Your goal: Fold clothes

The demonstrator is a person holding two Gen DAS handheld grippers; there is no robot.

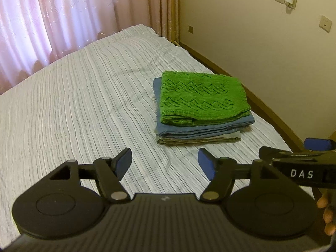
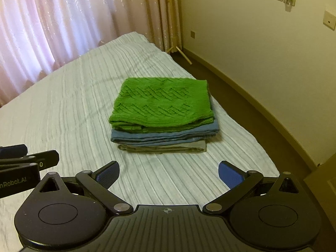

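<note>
Clothes stood in a neat stack on the bed (image 1: 84, 96), which was covered with a ribbed, striped white-grey spread. On top lay a bright green knitted garment with a zigzag openwork pattern (image 1: 199, 96), folded into a rectangle. Beneath it lay a folded blue-grey cloth garment (image 1: 201, 129), and at the bottom a folded beige-khaki one (image 1: 197, 141). The edges lined up fairly well, though the blue layer stuck out a little beyond the green one. The stack sat toward the side of the bed nearest the cream wall (image 1: 252, 31), well away from the pink curtains (image 1: 52, 16).

The left hand-held gripper (image 1: 164, 163) hovered above the bedspread just short of the stack, its blue pads spread wide with nothing between them. The right hand-held gripper (image 2: 169, 173) stood likewise, wide apart and empty, pointing down at the near edge of the stack. Each showed at the edge of the other's view, so they were close side by side. Fingertips of the person's hand (image 1: 326, 212) showed at the right edge of the left view.

Judging from this, the folding looked essentially done: three garments folded and stacked, and no unfolded clothing visible anywhere on the bed. Whether more items waited outside the views could not be told. At most, squaring up the stack appeared to remain.
</note>
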